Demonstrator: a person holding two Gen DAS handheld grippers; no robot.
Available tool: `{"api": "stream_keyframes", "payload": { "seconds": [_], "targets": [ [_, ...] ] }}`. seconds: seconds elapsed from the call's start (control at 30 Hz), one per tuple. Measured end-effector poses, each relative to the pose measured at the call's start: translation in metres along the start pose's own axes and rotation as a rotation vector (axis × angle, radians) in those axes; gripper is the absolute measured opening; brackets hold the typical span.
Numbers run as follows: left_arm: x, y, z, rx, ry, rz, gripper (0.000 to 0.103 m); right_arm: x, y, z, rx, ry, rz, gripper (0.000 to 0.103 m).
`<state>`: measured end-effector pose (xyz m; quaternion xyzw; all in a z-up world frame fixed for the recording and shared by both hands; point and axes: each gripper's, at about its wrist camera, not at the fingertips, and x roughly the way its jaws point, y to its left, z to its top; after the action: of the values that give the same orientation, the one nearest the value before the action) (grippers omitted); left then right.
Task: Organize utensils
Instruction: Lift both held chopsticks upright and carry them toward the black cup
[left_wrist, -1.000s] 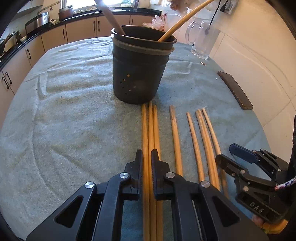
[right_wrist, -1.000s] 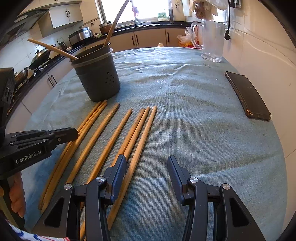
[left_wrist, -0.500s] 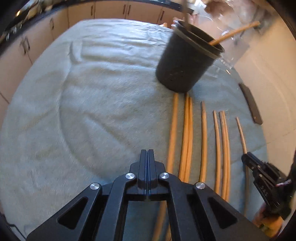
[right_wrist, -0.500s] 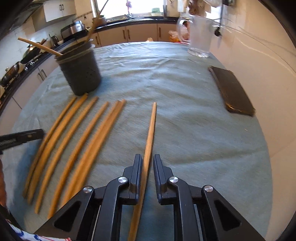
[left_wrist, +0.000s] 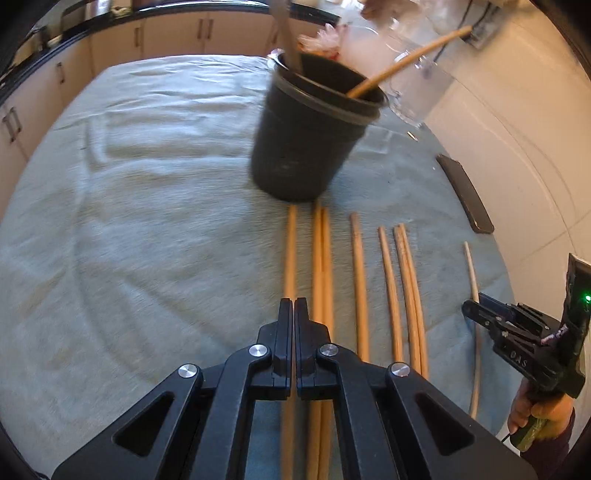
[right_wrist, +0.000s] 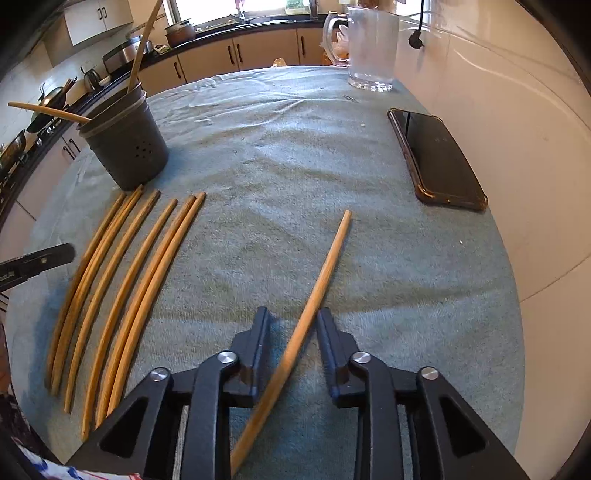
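The left gripper (left_wrist: 294, 314) has its jaws pressed together with nothing between them, poised over the near end of the leftmost chopstick (left_wrist: 290, 251). Straight ahead of it stands the dark utensil holder (left_wrist: 306, 136), a couple of sticks already leaning inside, blocking the far ends of that row. To its right lie six more chopsticks (right_wrist: 122, 280) side by side on the green towel (right_wrist: 295, 155). The right gripper (right_wrist: 291, 325) has just been opening; its jaws are spread with a lone chopstick (right_wrist: 317, 288) lying slanted between them, apart from the pads. Ahead and right of it a dark phone (right_wrist: 436, 158) lies by the wall, with a glass jug (right_wrist: 371, 48) farther back.
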<state>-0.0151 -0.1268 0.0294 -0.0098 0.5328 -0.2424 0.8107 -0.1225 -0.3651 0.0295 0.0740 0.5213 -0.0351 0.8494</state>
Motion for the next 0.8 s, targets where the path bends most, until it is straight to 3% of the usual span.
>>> {"api": "stream_keyframes", "payload": {
  "seconds": [0.17,0.43,0.63,0.8],
  "targets": [
    [0.01,-0.003,0.011,0.04,0.023,-0.015,0.0,0.0,0.007,-0.003,-0.034,-0.014,-0.017,0.036],
    [0.025,-0.004,0.021,0.035,0.056,0.02,0.0,0.003,0.005,0.0,-0.04,-0.025,-0.012,0.036],
    [0.037,-0.01,0.041,0.047,0.074,0.054,0.0,0.007,-0.001,0.012,-0.034,0.03,0.021,0.036],
    [0.042,-0.004,0.05,-0.016,0.073,0.022,0.0,0.015,-0.008,0.03,-0.007,0.075,0.035,0.035]
  ]
}}
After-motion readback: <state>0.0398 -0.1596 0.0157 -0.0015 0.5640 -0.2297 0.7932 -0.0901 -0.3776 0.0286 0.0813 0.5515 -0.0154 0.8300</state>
